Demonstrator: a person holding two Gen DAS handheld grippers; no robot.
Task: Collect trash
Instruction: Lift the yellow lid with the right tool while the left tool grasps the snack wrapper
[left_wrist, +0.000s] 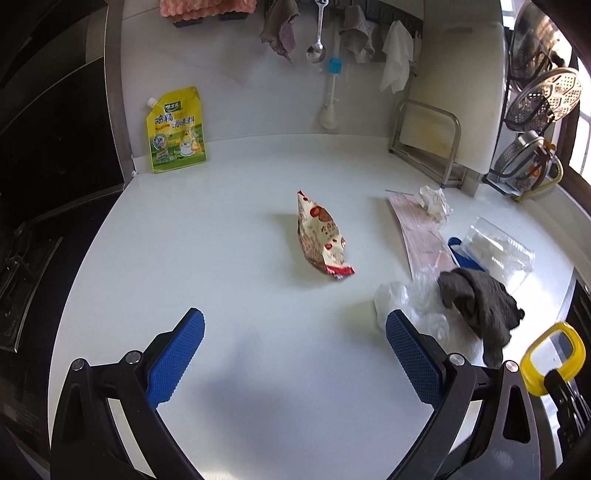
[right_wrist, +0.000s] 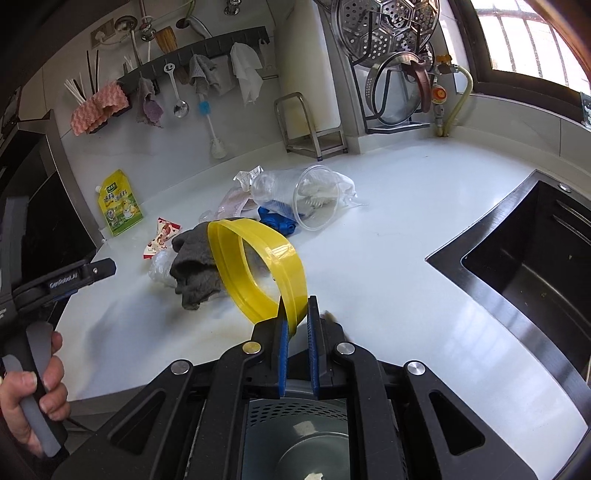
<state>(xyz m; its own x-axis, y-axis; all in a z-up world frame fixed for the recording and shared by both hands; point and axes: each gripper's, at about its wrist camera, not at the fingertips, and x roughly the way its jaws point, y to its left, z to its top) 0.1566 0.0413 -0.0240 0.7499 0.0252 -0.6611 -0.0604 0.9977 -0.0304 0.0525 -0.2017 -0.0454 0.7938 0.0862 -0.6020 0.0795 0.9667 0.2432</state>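
My left gripper (left_wrist: 294, 325) is open and empty above the white counter (left_wrist: 258, 369). A red-and-white snack wrapper (left_wrist: 320, 236) lies ahead of it, also in the right wrist view (right_wrist: 162, 238). A grey rag (left_wrist: 480, 306) lies on clear crumpled plastic (left_wrist: 410, 302) by the right finger. My right gripper (right_wrist: 296, 306) is shut on the rim of a yellow plastic ring (right_wrist: 258, 269), held above the counter; it also shows in the left wrist view (left_wrist: 554, 356). Further back lie a clear cup (right_wrist: 317, 197), a blue item (right_wrist: 275, 219), crumpled paper (left_wrist: 436, 203) and a pink sheet (left_wrist: 421, 232).
A yellow seasoning pouch (left_wrist: 177, 131) leans on the back wall. A metal rack (left_wrist: 428, 144) with a cutting board stands at the back right. A black sink (right_wrist: 535, 266) is cut into the counter on the right. A bin with a perforated rim (right_wrist: 295, 432) sits below my right gripper.
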